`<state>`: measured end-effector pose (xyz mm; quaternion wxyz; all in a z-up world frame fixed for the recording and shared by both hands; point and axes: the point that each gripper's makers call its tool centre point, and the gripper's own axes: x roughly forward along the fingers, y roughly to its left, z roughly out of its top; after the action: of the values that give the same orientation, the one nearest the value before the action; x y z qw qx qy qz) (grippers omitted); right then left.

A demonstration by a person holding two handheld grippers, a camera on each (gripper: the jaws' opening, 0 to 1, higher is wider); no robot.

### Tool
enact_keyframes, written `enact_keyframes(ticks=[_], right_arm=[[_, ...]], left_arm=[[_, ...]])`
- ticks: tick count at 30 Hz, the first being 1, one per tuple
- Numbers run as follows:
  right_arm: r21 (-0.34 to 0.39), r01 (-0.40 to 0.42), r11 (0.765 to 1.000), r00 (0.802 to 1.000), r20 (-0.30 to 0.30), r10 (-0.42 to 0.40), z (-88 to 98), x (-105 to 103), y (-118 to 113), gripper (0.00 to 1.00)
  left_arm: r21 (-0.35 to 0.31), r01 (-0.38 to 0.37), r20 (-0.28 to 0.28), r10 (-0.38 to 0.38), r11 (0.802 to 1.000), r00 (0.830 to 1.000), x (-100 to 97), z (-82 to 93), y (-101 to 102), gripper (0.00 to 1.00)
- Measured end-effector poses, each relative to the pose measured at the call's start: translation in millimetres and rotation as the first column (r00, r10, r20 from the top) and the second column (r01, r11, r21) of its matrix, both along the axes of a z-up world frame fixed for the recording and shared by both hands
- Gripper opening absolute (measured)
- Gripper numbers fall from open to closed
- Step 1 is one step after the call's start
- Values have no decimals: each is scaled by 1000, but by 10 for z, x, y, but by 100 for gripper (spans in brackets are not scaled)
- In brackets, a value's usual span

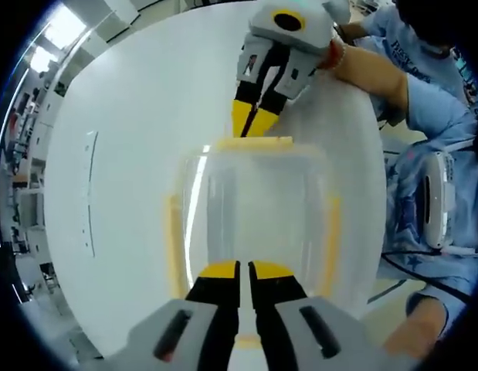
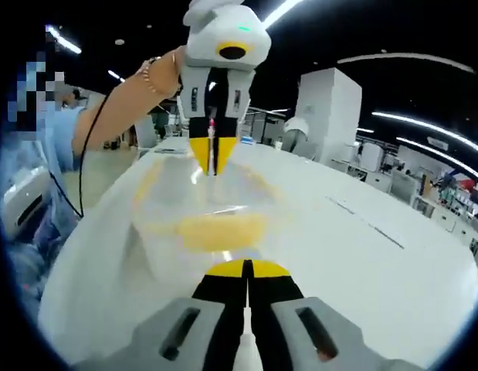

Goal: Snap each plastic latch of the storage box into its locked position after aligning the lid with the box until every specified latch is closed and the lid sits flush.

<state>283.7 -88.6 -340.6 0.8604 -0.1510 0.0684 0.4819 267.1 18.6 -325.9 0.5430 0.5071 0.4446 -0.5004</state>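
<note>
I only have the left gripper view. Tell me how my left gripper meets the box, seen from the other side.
Observer: In the right gripper view the left gripper points steeply down, jaws together, tips at the far end of the clear box.
Operator: Now describe the latch by the right gripper.
Observer: The yellow latch lies just ahead of the right gripper, whose jaws are together. It is too blurred to call locked.
Operator: Report what stands beyond the table.
Observer: A tall white cabinet stands past the white table.
</note>
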Motion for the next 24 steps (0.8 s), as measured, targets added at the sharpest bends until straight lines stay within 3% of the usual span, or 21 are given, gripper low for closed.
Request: enact_keyframes(ticks=[1,3,5,7,9,10,14,18,21,24], right_arm=[[87,-41,995,998,-37,44,83,-63,20,0],[163,-113,980,992,-44,121,178,-166,63,0],[146,-174,974,983,-29,180,179,-266,126,0],[121,-221,968,972,-55,229,114,-355,196,0],[104,-201,974,977,-49,207,77,-300,178,0],[139,-217,966,970,-80,229,64,-325,201,0],[196,-224,955,965,-95,246,58,-309,195,0],[205,-223,953,964,-99,247,55,-320,213,0],[276,-222,935,952,-144,268,56,-326,226,0],[269,-220,938,955,-138,264,54,-329,236,0]], left_arm=[[1,0,1,0,1000,1000,-1,-5,1,5],[-3,-2,0,2,1000,1000,3,-9,9,5],[-10,-6,-5,6,1000,1000,10,-11,13,5],[-14,-9,-8,9,1000,1000,7,-16,12,5],[-16,-7,-6,7,1000,1000,2,-23,12,5],[-18,-6,-5,6,1000,1000,2,-26,12,5],[-20,-9,-8,9,1000,1000,3,-34,12,5],[6,-1,0,1,1000,1000,-9,-51,5,5],[23,-9,-8,9,1000,1000,0,-53,8,4],[11,-16,-22,16,1000,1000,4,-48,21,4]])
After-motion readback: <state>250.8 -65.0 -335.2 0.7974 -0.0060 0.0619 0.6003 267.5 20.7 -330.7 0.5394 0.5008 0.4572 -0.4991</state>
